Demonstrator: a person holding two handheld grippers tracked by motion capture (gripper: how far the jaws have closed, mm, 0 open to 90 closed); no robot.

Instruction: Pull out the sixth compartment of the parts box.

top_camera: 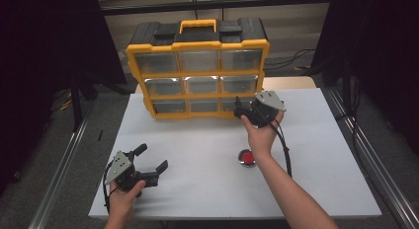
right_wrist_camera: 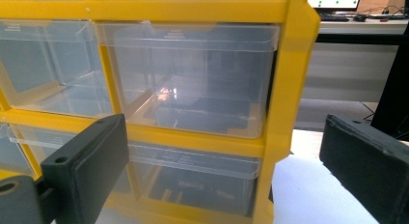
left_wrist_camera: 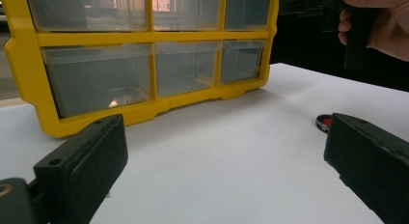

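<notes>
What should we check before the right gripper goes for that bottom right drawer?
1. Right gripper jaws open: ok, wide apart in its own view.
2. Right gripper close to the drawer cabinet, lower right corner: ok, but touching or not: cannot tell.
3. Bottom right drawer shut: ok, front sits level with the frame.
4. Drawers clear of contents: cannot tell, clear plastic with glare.
5. Left gripper out of the way: ok, open, low over the table near the front left.
6. Red disc clear of the path: ok, it lies on the table beside the right forearm.
</notes>
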